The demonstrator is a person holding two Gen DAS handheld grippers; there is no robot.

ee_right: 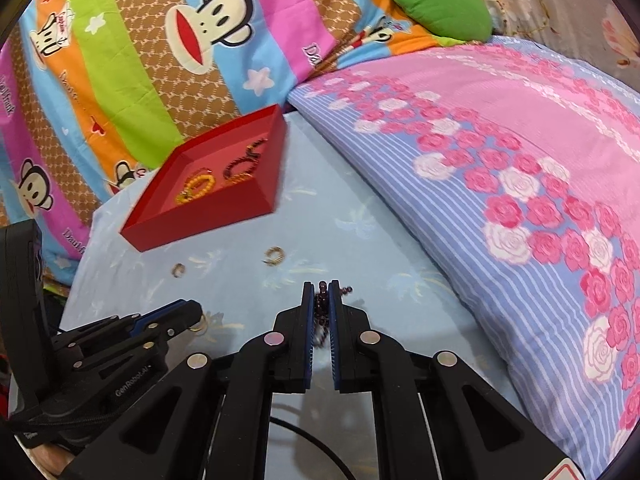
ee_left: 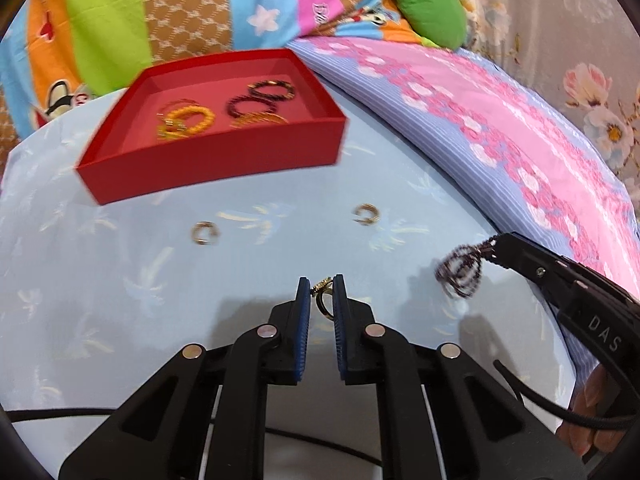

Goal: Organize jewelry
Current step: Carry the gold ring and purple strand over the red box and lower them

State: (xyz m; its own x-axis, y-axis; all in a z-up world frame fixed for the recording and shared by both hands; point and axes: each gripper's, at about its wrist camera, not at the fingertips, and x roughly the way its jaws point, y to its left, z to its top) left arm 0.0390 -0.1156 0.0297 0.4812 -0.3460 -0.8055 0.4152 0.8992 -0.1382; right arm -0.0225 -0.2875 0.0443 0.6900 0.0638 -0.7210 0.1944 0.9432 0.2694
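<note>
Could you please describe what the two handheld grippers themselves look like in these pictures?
Both the left gripper and the right gripper have black plastic linkage arms with round silver pins and ribbed blue pads. White lettering marks their sides, and black cables trail behind.

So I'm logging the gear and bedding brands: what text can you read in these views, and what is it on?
"DAS" on the right tongs.
"GenRobot.AI" on the left tongs.
"Dau..." in cut-off script on the monkey blanket.
Small lettering on the blanket's monkey hats: too small to read.
The red tray and jewelry show no text.
</note>
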